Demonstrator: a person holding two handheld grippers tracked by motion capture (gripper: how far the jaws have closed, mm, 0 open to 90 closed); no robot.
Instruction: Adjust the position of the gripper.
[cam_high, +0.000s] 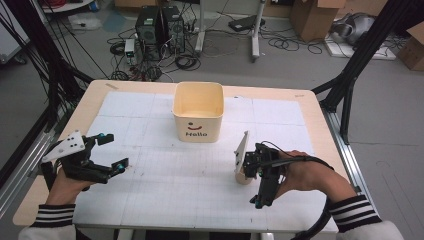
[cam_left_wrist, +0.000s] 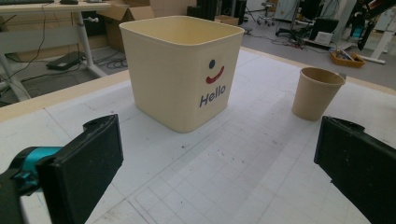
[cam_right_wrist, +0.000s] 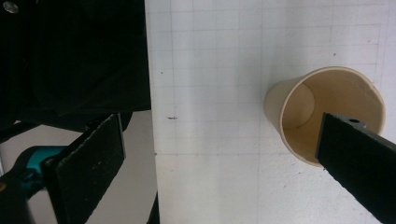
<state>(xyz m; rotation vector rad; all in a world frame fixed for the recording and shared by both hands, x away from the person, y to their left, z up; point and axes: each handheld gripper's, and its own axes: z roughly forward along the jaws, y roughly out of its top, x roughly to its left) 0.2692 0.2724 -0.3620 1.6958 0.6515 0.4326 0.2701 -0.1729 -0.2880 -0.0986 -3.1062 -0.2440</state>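
The left gripper (cam_high: 112, 150) hovers at the near left, jaws wide apart. The right gripper (cam_high: 256, 202) points steeply down at the near right, jaws spread.

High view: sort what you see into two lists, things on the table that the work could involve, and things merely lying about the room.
On the table: tub, cup, left claw, right claw.

Lying about: computer towers, cables, boxes.

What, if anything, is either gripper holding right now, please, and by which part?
Nothing is held. The left gripper is open over the table, and the right gripper is open above the paper cup, not gripping it.
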